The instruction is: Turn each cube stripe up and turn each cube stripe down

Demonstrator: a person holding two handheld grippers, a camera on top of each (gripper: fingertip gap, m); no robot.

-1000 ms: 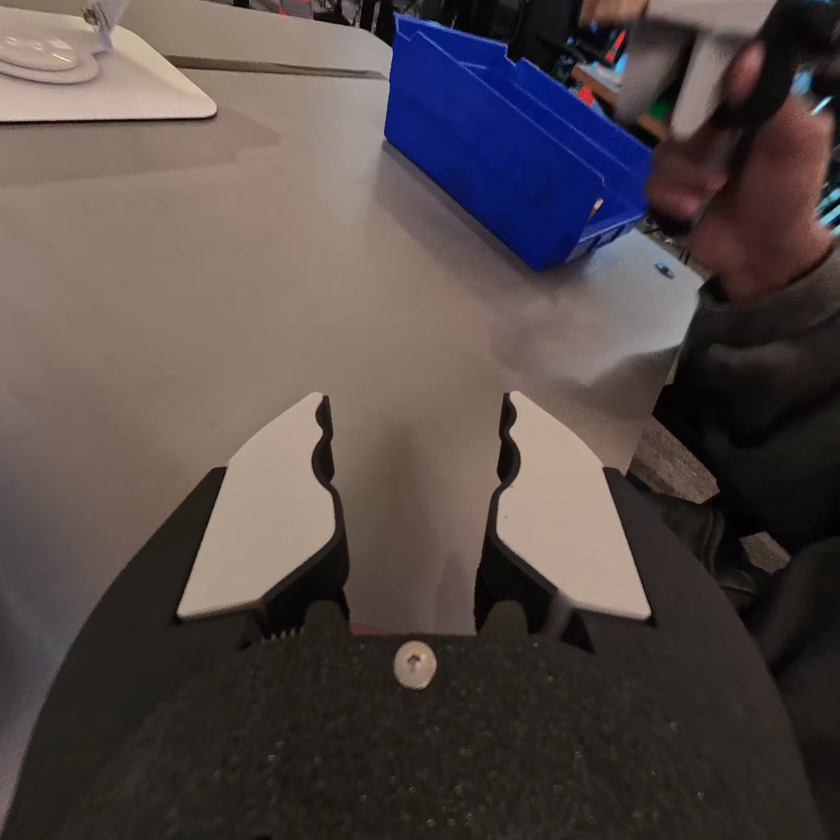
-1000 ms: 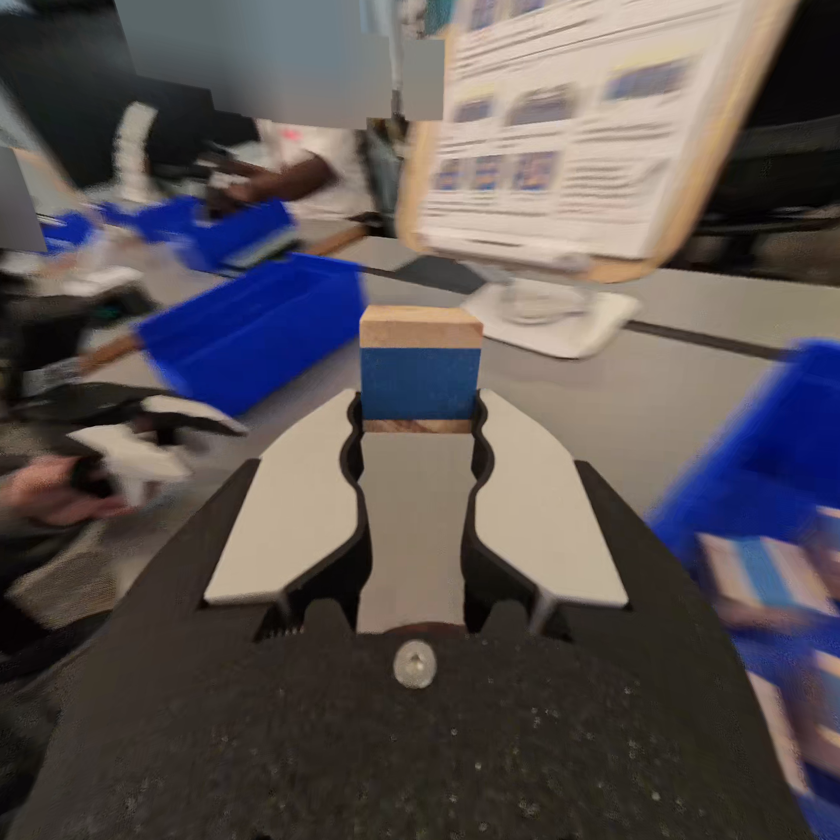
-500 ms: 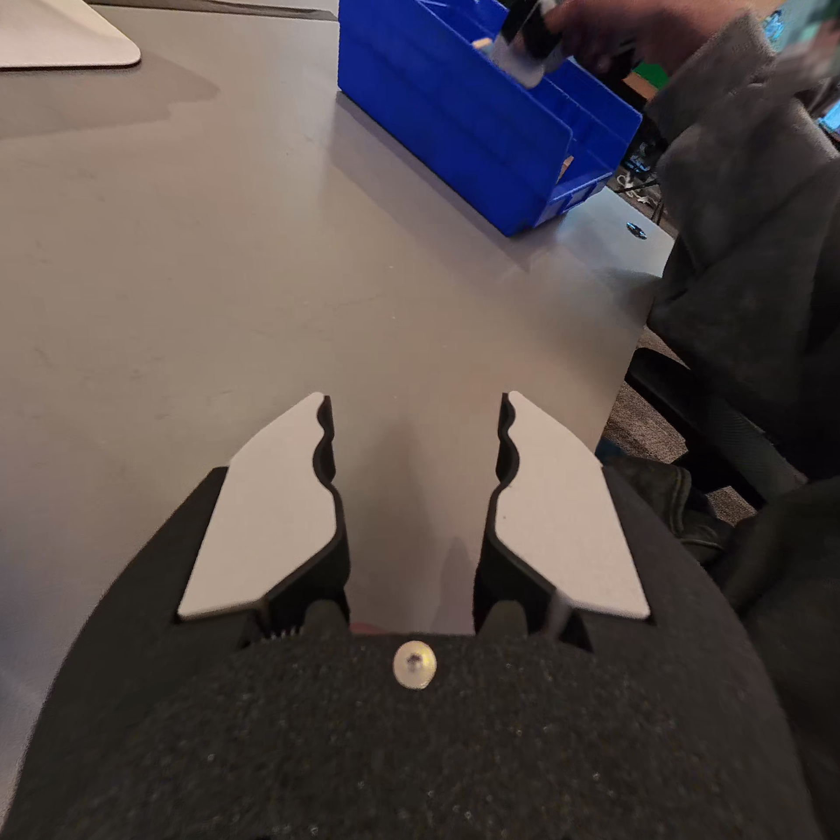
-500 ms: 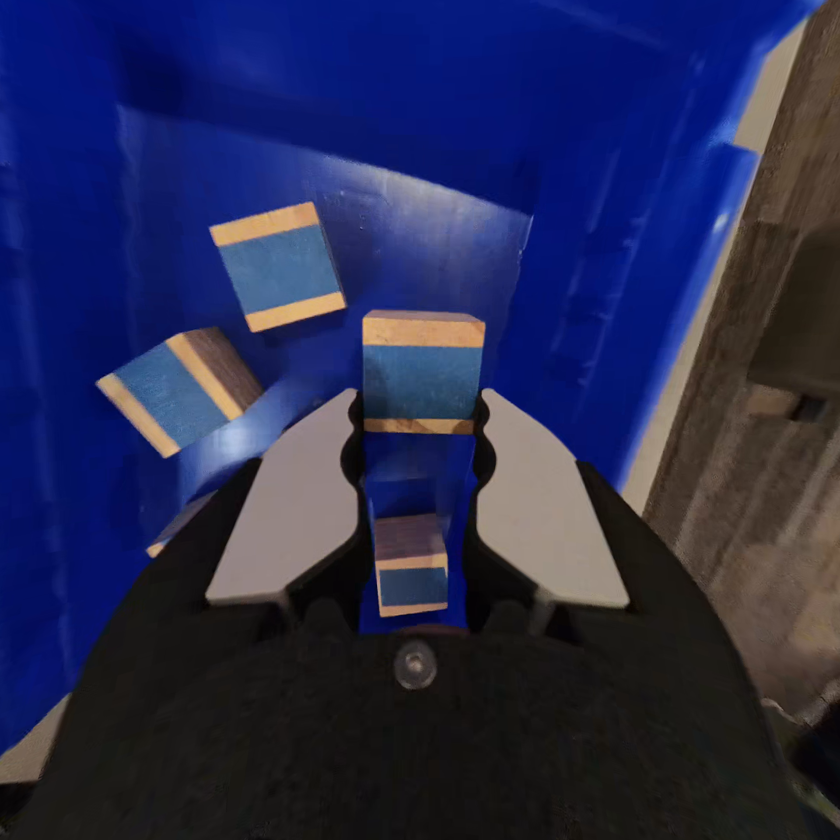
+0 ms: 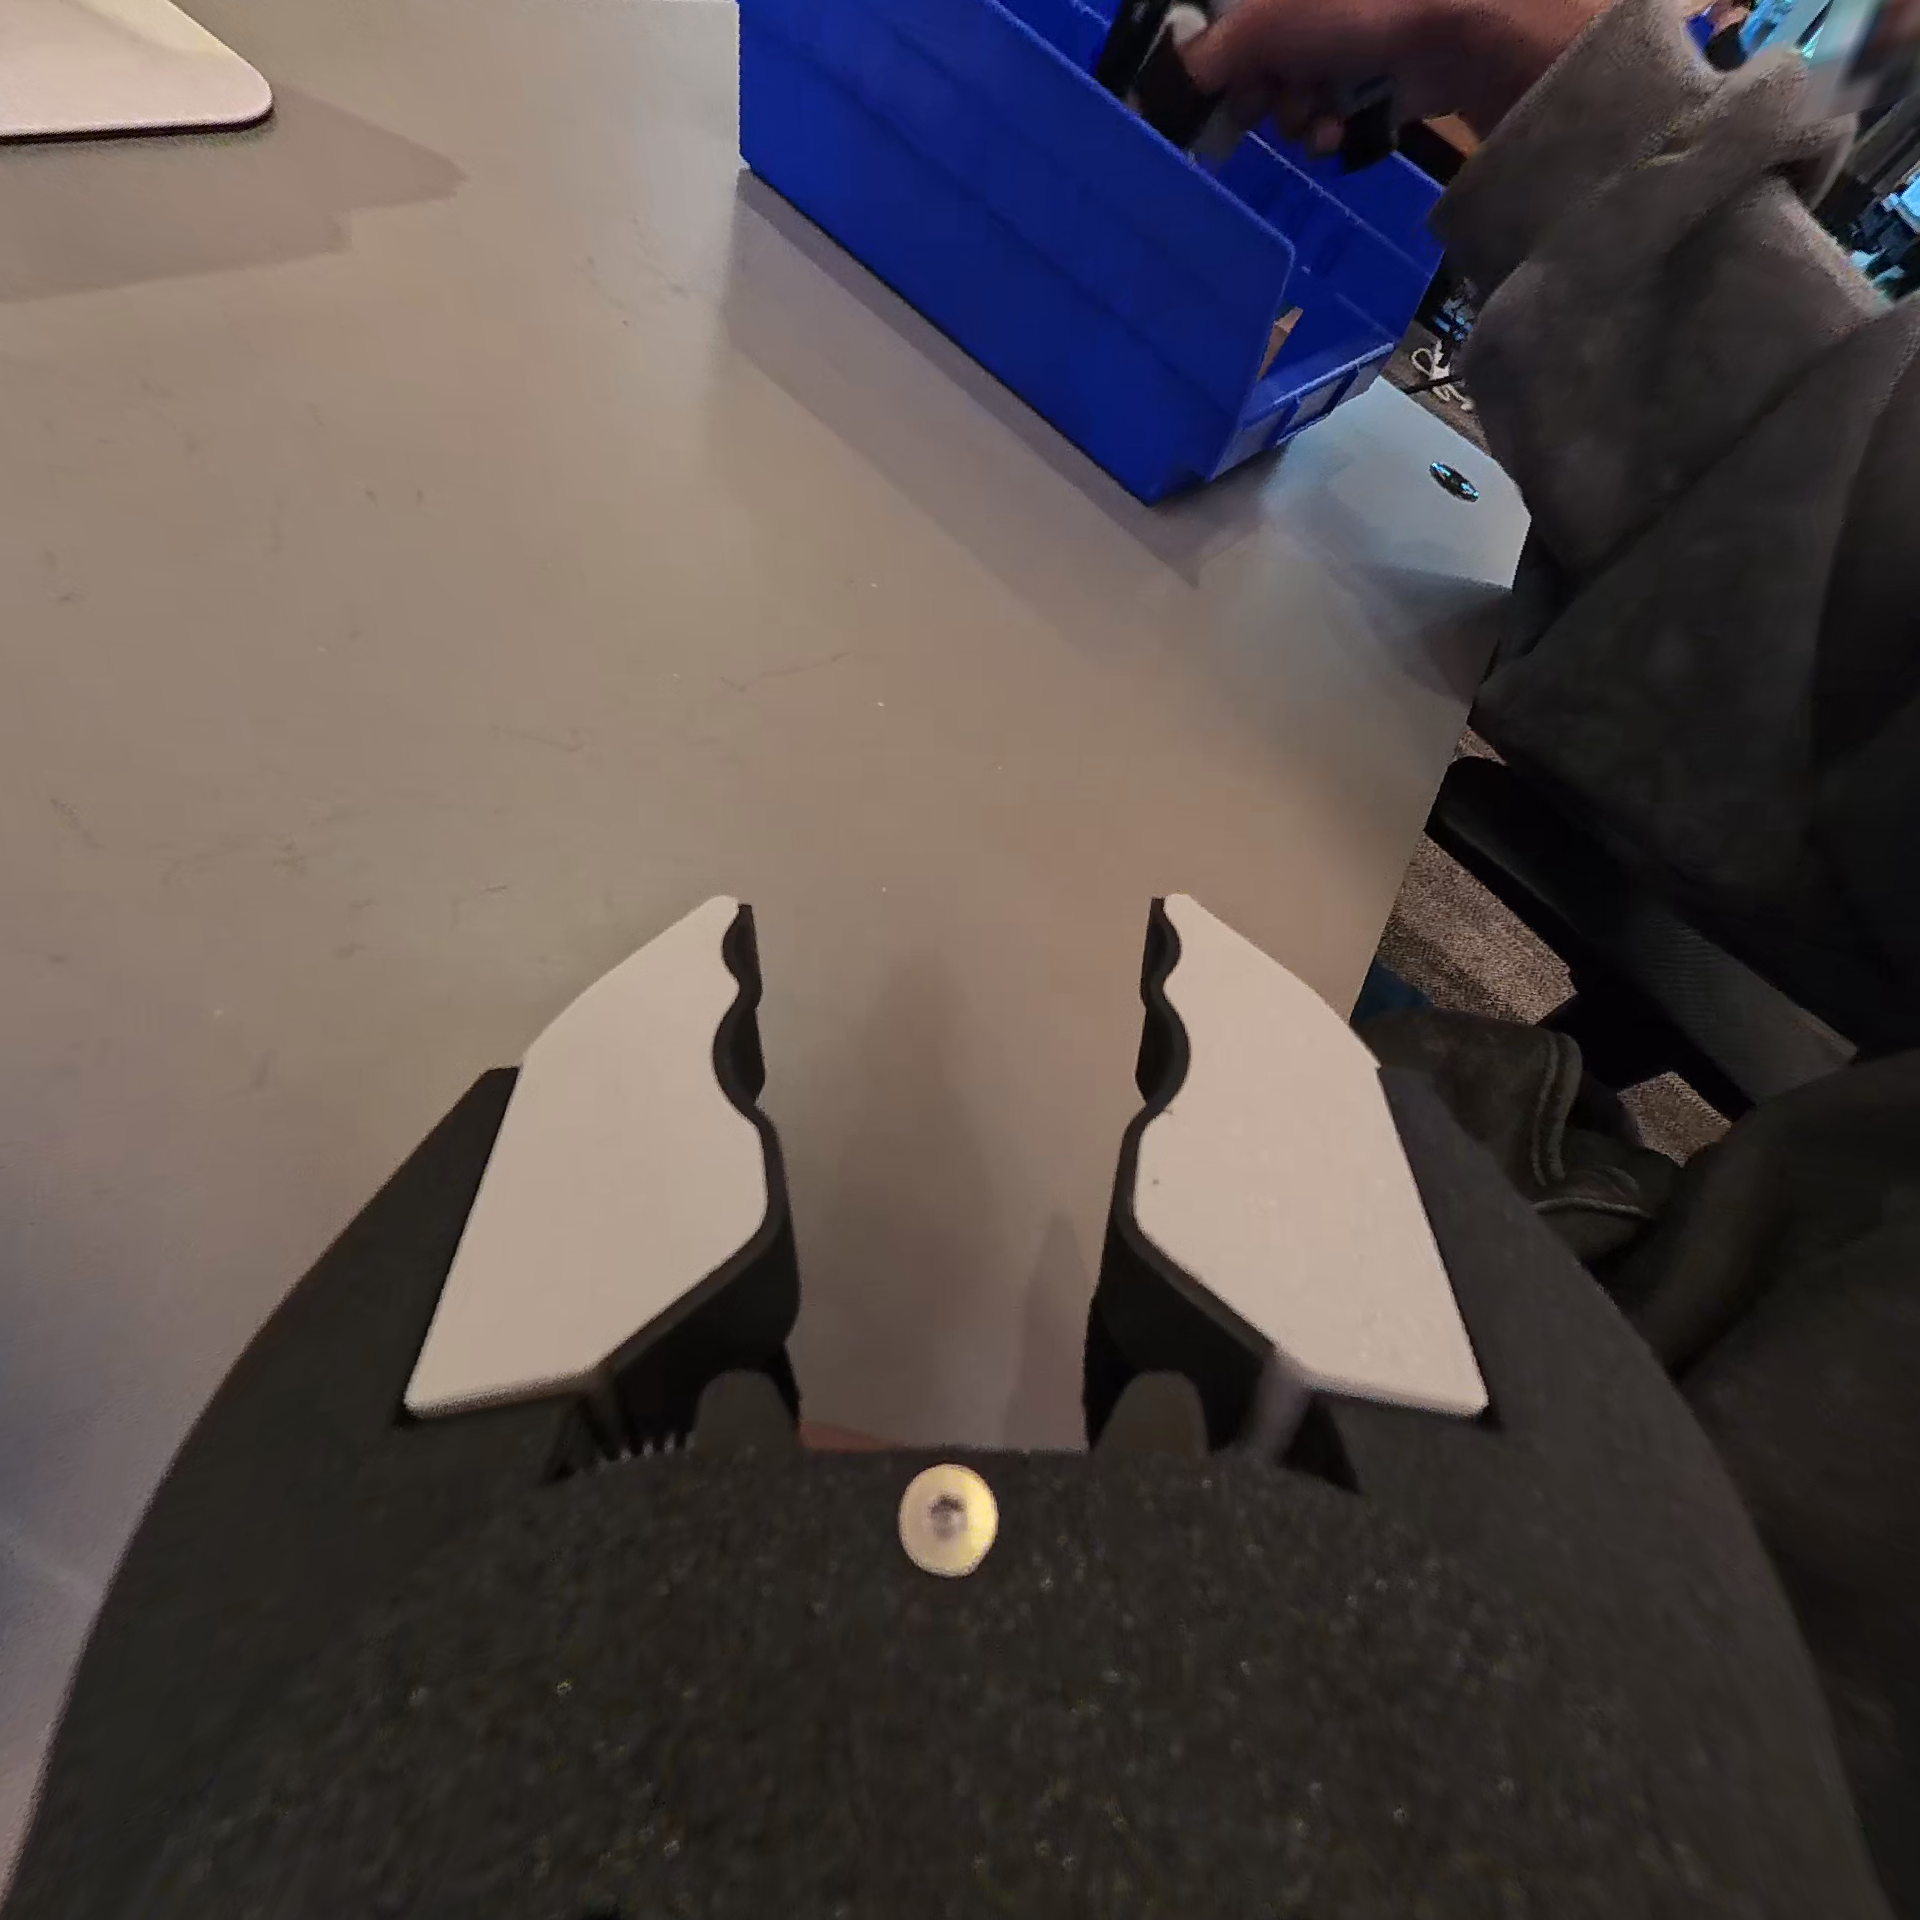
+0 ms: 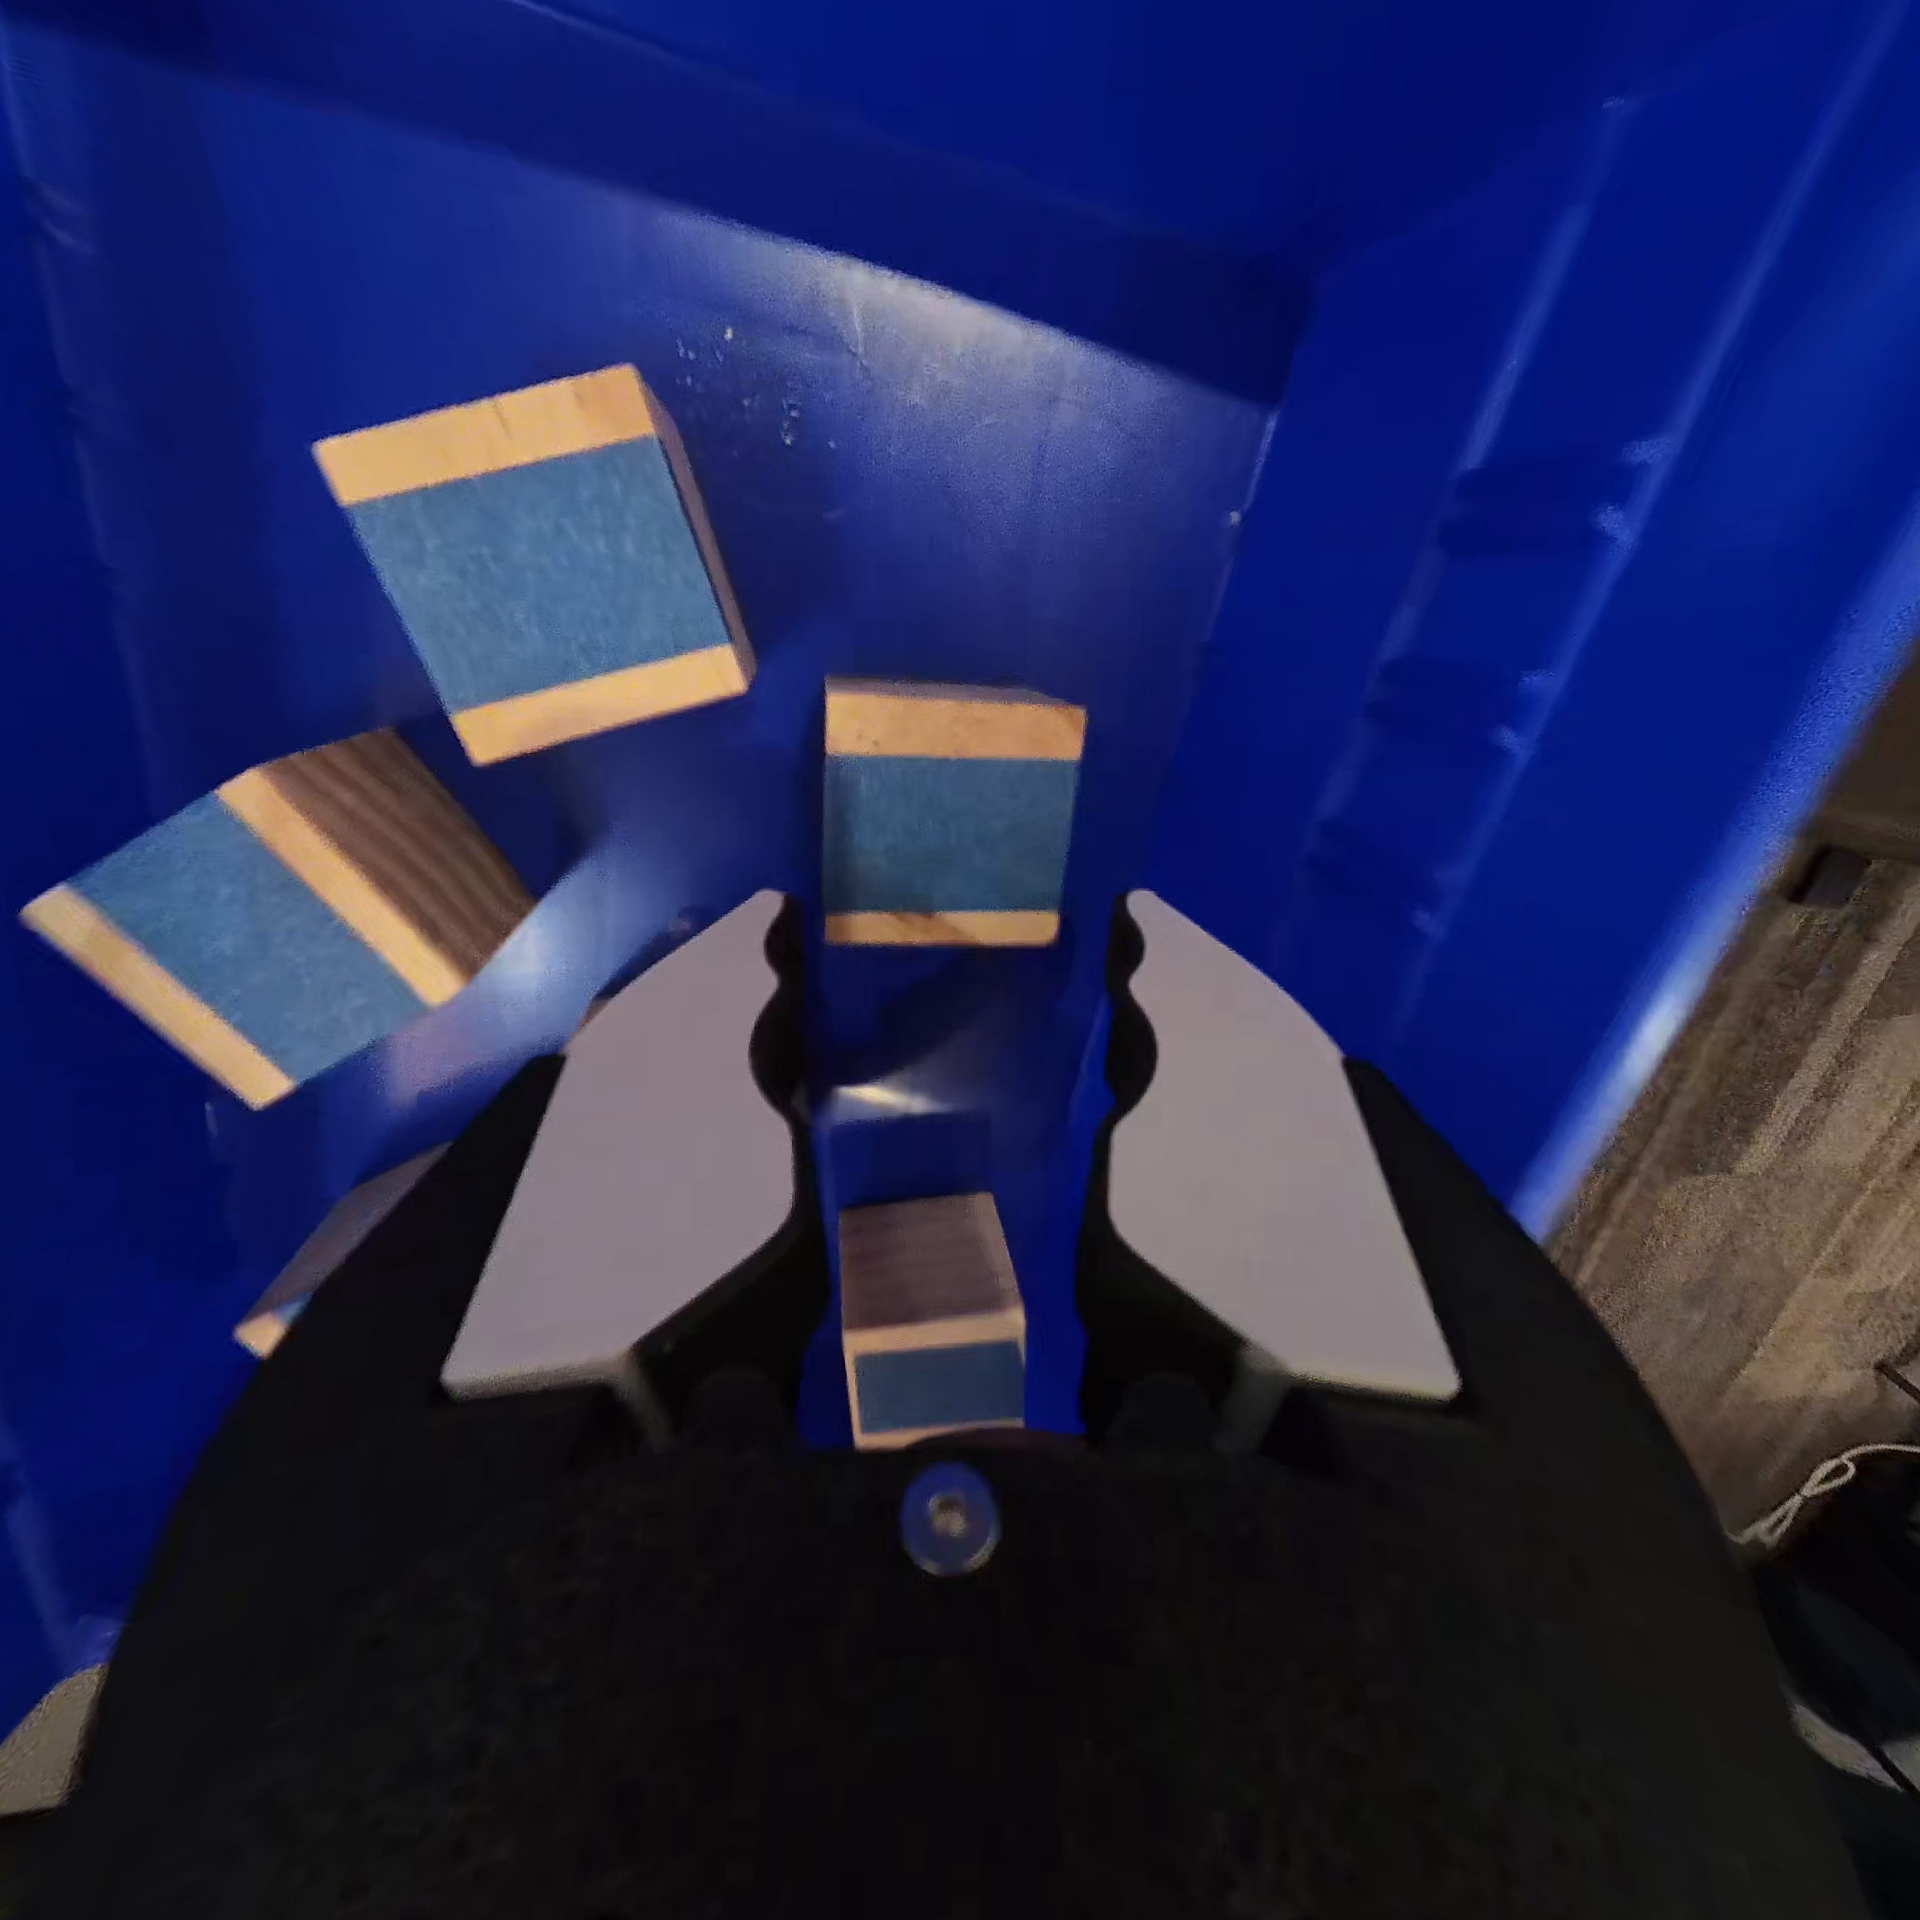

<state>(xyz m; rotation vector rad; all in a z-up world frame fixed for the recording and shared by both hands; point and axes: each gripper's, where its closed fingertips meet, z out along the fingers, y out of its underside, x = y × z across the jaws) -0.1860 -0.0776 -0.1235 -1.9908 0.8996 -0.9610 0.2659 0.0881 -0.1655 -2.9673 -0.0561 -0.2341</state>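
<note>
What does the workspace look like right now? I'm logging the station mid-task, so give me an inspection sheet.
Surface: grey table, lightly scuffed.
Job's things: striped cubes lie in the blue bin; the nearest cube sits just past the right fingertips, stripe towards the camera.
Clutter: white stand base; small dark object near the table corner.
Grippers: left gripper open, empty, over the table; right gripper open, inside the bin.
Cables: thin white cord on the floor.
Surroundings: carpet; a person's grey sleeve.

Grey table here, lightly scuffed. A blue bin sits on it near the far right corner. A white flat base rests at far left.
</note>
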